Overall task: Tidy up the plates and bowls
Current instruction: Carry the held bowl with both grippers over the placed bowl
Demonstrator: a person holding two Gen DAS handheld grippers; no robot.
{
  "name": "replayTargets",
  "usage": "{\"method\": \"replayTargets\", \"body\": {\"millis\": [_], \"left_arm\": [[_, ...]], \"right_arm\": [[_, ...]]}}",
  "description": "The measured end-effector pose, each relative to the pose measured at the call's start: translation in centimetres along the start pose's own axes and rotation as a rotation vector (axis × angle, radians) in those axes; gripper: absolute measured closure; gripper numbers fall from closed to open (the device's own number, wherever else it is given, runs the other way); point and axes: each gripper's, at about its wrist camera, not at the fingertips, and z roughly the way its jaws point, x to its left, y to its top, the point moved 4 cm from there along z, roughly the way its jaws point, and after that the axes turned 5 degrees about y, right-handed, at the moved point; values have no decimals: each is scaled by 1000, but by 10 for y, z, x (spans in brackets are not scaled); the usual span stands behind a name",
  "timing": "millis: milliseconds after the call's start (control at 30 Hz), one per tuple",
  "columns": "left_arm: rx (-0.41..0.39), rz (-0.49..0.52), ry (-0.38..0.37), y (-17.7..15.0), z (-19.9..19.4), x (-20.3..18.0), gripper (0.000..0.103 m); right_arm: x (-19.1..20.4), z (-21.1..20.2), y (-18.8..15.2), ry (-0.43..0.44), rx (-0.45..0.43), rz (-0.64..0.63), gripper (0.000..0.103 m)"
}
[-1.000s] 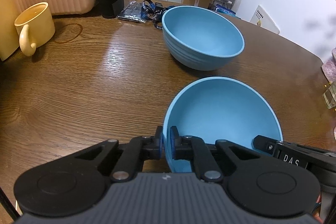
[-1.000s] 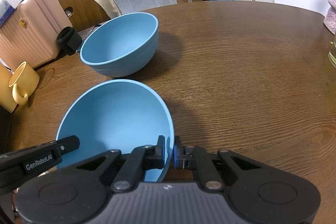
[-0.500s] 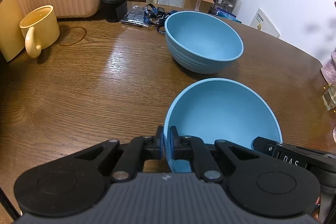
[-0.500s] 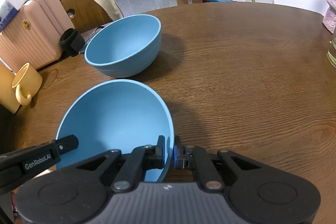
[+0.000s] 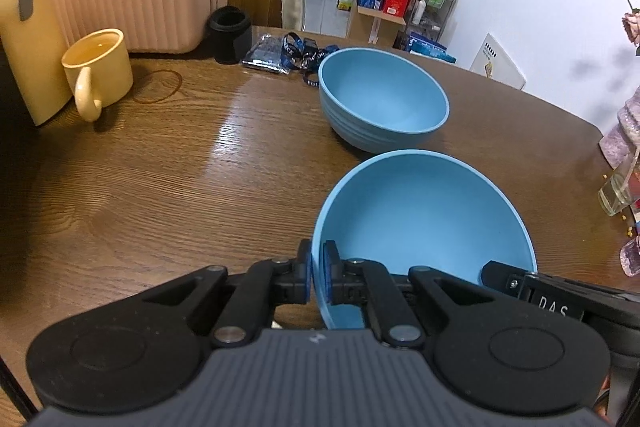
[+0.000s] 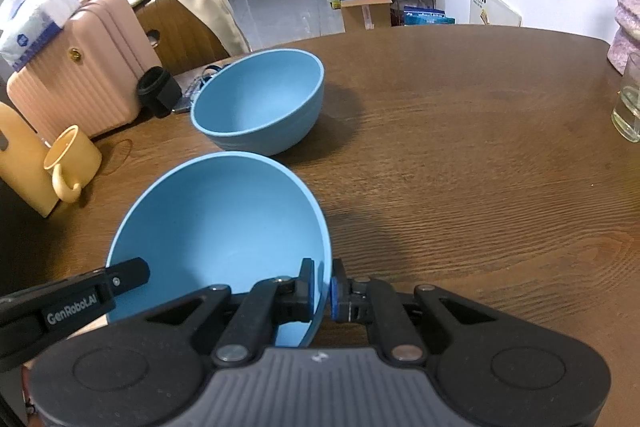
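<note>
Both grippers pinch the rim of the near blue bowl [image 5: 424,219], one wall each: the left gripper [image 5: 317,277] clamps its left edge, the right gripper [image 6: 322,287] its right edge, jaws narrowed onto the thin wall with one pad inside and one outside. The bowl seems to be carried just above the wooden table [image 6: 460,155], though neither view shows its base, so that is a guess. It tips mouth-up and slightly back toward the cameras. The far blue bowl [image 5: 384,105] stands upright on the table straight ahead of the held one, near but apart, mouth open upward. Being round, neither bowl has a long axis; nesting calls for a move forward, neither hand nearer
</note>
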Motion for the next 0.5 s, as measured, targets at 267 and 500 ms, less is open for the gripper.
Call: {"method": "replayTargets", "body": {"millis": [267, 500], "left_arm": [[-30, -7, -6, -5, -26, 5, 96], [-55, -12, -6, -12, -49, 12, 96]], "right_arm": [[9, -26, -7, 6, -25, -8, 96], [19, -48, -18, 11, -45, -17, 96]]}}
